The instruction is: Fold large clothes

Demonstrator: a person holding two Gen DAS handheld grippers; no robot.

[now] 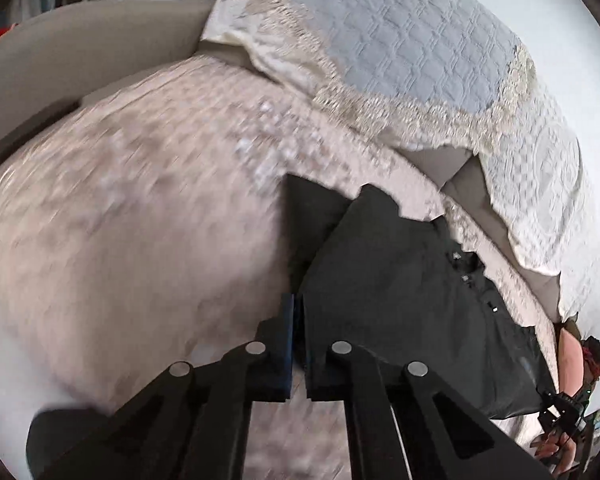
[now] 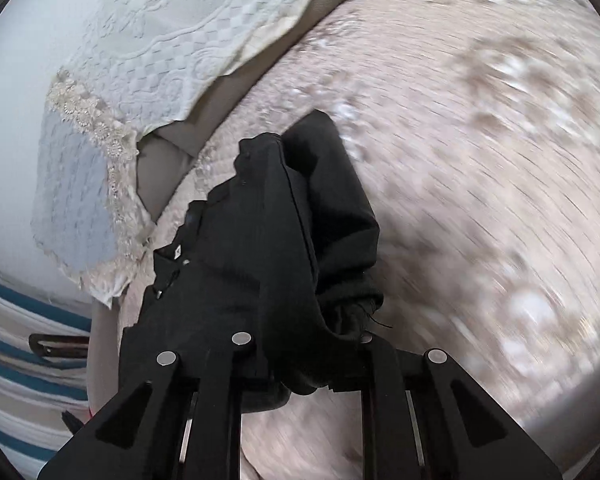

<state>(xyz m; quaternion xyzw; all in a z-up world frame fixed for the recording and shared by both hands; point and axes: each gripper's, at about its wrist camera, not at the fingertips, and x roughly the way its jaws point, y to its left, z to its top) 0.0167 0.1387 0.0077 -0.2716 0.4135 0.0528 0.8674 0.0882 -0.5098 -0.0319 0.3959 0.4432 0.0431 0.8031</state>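
While the black garment (image 1: 400, 288) hangs between the two grippers above the sofa seat (image 1: 120, 220), the fold is judged to be at an early or middle stage: the cloth is lifted and stretched, not yet laid flat, and no finished, squared stack is visible.

Left gripper (image 1: 298, 344): fingers nearly together, clamped on an edge of the garment, which extends ahead and to the right of the gripper.

Right gripper (image 2: 304, 364): fingertips are covered by bunched cloth; the garment drapes over and ahead of them, so a clamp on it is judged likely, but the finger gap itself is hidden.

Remaining work, as a judgement: lower the garment onto the seat, align the edges, complete the folds and smooth the result. Motion blur on the seat fabric limits detail.

A lace-trimmed quilted cover (image 1: 400, 60) lies over the sofa back, beyond the garment from both grippers.

Containers: none is visible in either view, so no contents can be reported.
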